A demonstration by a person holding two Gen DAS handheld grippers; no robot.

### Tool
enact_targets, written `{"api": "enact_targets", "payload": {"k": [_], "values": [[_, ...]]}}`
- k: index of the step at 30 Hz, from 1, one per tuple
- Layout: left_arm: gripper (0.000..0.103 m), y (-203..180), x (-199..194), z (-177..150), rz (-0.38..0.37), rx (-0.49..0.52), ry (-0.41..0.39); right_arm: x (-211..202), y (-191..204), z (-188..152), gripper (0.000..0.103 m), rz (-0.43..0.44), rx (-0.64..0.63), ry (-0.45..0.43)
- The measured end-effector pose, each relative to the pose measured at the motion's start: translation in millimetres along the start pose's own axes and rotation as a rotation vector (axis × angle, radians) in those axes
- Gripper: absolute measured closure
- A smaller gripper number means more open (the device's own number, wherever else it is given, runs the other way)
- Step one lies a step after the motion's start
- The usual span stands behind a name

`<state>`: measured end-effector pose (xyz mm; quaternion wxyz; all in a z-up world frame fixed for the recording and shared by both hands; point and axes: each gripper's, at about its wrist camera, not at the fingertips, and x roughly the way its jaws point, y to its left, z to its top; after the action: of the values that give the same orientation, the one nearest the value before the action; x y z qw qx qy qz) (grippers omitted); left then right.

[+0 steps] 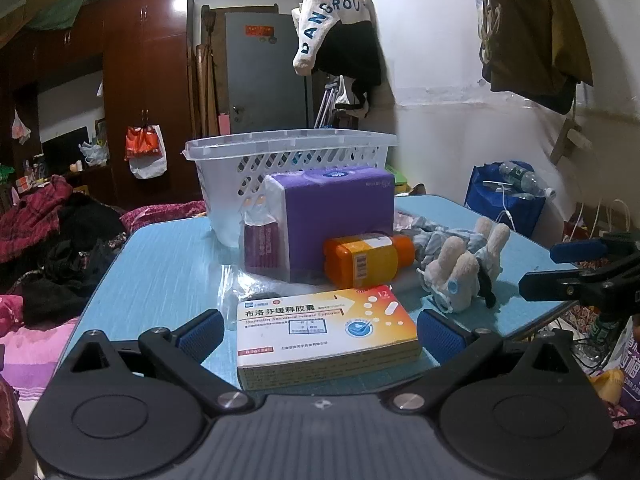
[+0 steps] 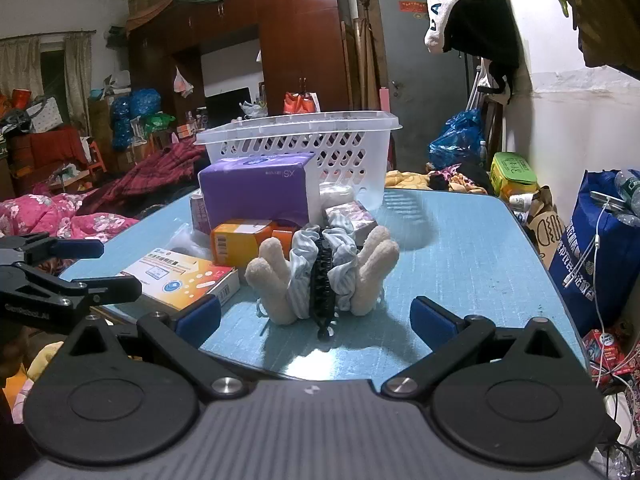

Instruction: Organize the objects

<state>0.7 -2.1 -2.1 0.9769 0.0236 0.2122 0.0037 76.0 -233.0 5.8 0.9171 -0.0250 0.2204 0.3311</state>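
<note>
A white plastic basket (image 1: 288,152) stands at the far side of the blue table (image 1: 160,264); it also shows in the right wrist view (image 2: 300,132). In front of it lie a purple tissue pack (image 1: 332,212), an orange bottle (image 1: 366,260), a medicine box (image 1: 324,328) and a striped scrunchie with cream plush parts (image 1: 460,268). My left gripper (image 1: 320,332) is open, its fingers either side of the medicine box. My right gripper (image 2: 316,318) is open and empty, just short of the scrunchie (image 2: 324,272) and a black hair claw (image 2: 322,280).
A clear plastic bag (image 1: 232,284) lies left of the medicine box. A blue shopping bag (image 2: 596,248) stands right of the table. Bedding and clothes (image 2: 60,216) lie to the left. Clothes hang on the wall (image 1: 336,28) behind the basket.
</note>
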Motion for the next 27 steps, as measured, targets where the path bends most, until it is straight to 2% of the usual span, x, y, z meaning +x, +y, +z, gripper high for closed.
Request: {"api": "enact_targets", "payload": {"k": [27], "values": [[0.0,1.6,1.4,1.1,0.006,-0.003,0.0,-3.1,-1.3,2.4,0.0,-0.009,-0.005,-0.008]]}}
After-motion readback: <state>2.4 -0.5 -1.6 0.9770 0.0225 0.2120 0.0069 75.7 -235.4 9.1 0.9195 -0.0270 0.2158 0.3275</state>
